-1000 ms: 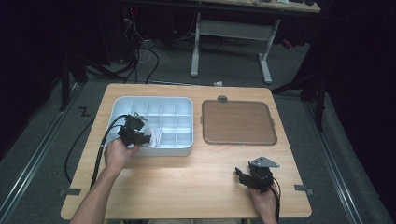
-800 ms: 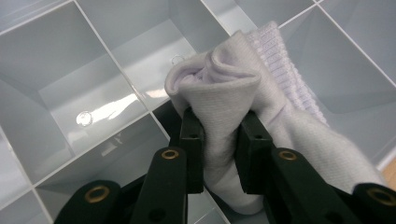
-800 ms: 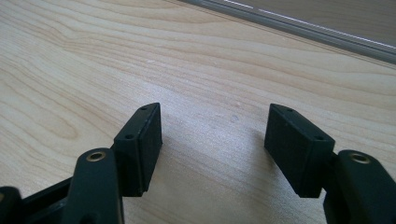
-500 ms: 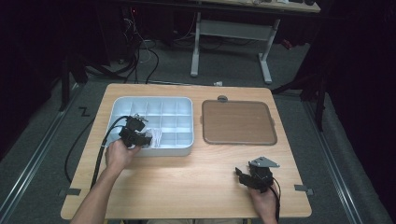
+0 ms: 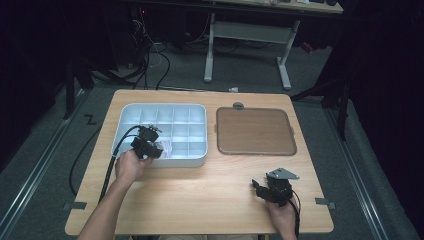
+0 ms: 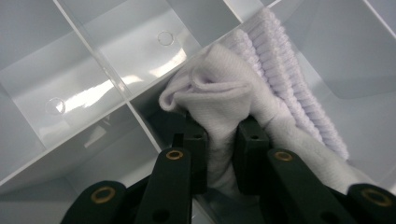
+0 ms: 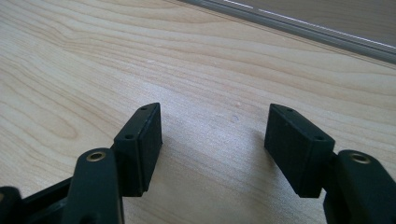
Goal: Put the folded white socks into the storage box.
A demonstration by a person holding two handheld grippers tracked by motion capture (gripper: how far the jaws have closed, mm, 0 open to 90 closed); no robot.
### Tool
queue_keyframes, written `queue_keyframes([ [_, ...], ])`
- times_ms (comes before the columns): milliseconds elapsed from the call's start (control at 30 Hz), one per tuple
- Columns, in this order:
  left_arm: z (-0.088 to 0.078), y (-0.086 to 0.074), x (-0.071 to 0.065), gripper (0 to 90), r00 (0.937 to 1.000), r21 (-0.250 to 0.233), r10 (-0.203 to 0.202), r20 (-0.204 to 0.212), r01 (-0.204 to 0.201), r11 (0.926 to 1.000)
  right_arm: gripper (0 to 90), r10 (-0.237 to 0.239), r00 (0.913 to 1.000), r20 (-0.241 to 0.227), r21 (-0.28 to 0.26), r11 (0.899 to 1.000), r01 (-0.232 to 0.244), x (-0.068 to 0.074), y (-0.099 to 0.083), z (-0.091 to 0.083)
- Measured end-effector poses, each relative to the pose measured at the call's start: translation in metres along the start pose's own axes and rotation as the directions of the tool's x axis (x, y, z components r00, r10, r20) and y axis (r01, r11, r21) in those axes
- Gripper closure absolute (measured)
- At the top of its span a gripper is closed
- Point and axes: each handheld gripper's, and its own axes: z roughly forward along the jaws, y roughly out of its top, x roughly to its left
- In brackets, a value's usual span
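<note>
1. Your left gripper point(image 5: 150, 145) sits over the near-left part of the tray point(image 5: 200, 109); its fingers point(image 6: 196, 149) have just been closing and now pinch a white cloth point(image 6: 224, 93).
2. The cloth lies bunched in a compartment, touching a divider, with a ribbed fold on its far side.
3. Your right gripper point(image 5: 265, 189) rests low over the bare worktop point(image 5: 200, 195) near the front right edge, well apart from the tray.
4. Its fingers point(image 7: 140, 140) stand wide with nothing between them.
5. A brown mat point(image 5: 255, 131) lies just beside the tray on its right.
</note>
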Motion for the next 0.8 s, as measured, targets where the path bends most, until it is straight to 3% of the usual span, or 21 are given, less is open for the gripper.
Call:
queue_keyframes([
  [333, -0.004, 0.002, -0.001, 75.9, 0.9999, -0.023, 0.000, -0.013, 0.000, 0.9997, 37.0, 0.000, 1.0000, 0.000, 0.000, 1.000, 0.000, 0.000, 0.000, 0.000],
  [533, -0.010, 0.002, -0.004, 73.6, 0.9995, -0.070, 0.020, -0.025, -0.022, 0.9973, 37.0, 0.000, 1.0000, 0.000, 0.000, 1.000, 0.000, 0.000, 0.000, 0.000],
  [667, -0.015, 0.004, -0.004, 71.3, 0.9998, -0.091, 0.010, -0.017, -0.011, 0.9958, 37.0, 0.000, 1.0000, 0.000, 0.000, 1.000, 0.000, 0.000, 0.000, 0.000],
  [800, -0.022, 0.009, -0.001, 67.2, 0.9991, -0.115, -0.039, 0.013, 0.041, 0.9925, 37.0, 0.002, 1.0000, 0.000, 0.000, 1.000, -0.002, 0.000, 0.000, 0.000],
])
